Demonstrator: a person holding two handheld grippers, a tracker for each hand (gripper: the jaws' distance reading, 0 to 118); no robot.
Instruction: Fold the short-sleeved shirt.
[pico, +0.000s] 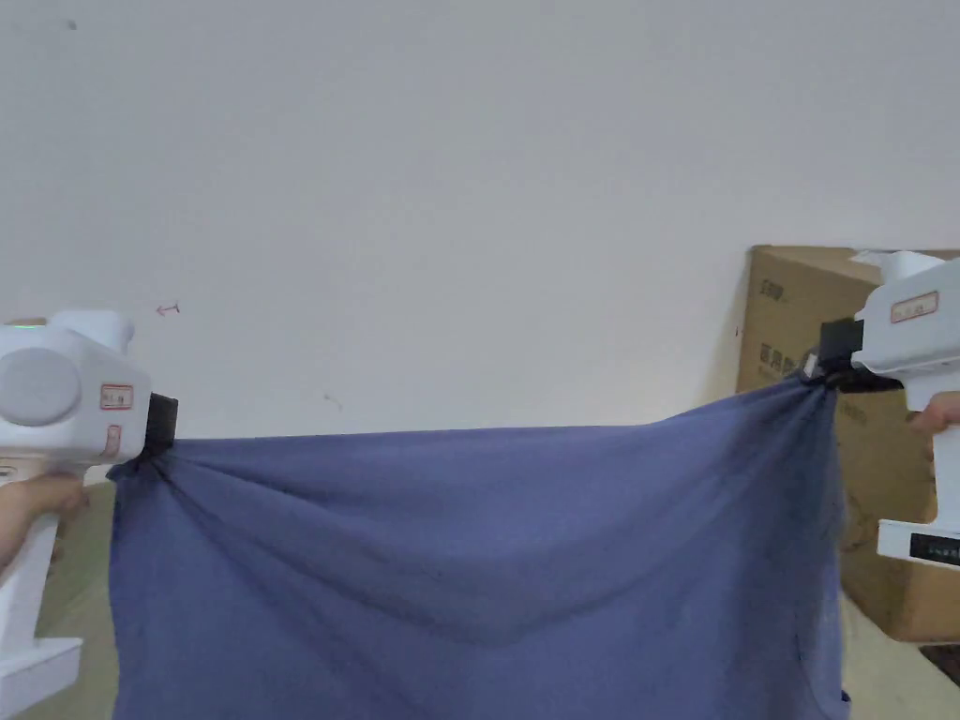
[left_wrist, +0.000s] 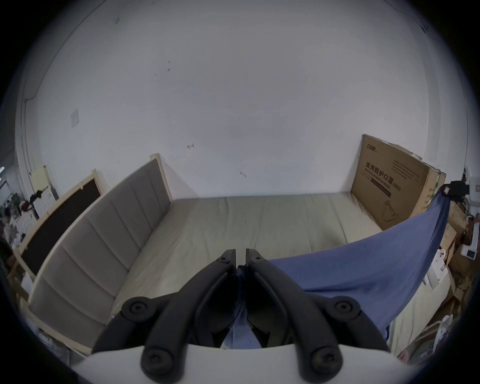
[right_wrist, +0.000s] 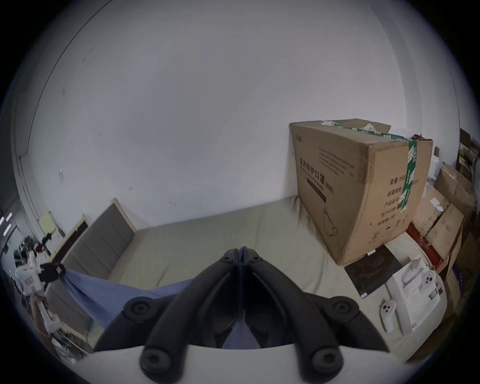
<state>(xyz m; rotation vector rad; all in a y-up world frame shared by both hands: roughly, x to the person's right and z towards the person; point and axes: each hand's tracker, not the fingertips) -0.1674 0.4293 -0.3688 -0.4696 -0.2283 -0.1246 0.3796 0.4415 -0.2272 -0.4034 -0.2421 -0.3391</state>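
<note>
Head view shows us holding the blue shirt (pico: 469, 553) up over the bed (left_wrist: 233, 228), left gripper (pico: 161, 433) and right gripper (pico: 825, 370) each pinching a top corner.

Lower part of blue shirt (pico: 469, 572) cut off by head view's bottom edge; sleeves and collar not discernible. Left gripper (pico: 159, 427) and right gripper (pico: 823, 367) bodies cropped at frame sides, jaw tips buried in bunched cloth. Cardboard box (pico: 797, 319) partly hidden behind shirt, cut by right edge. Clutter at far left of left gripper view too small to tell.
</note>
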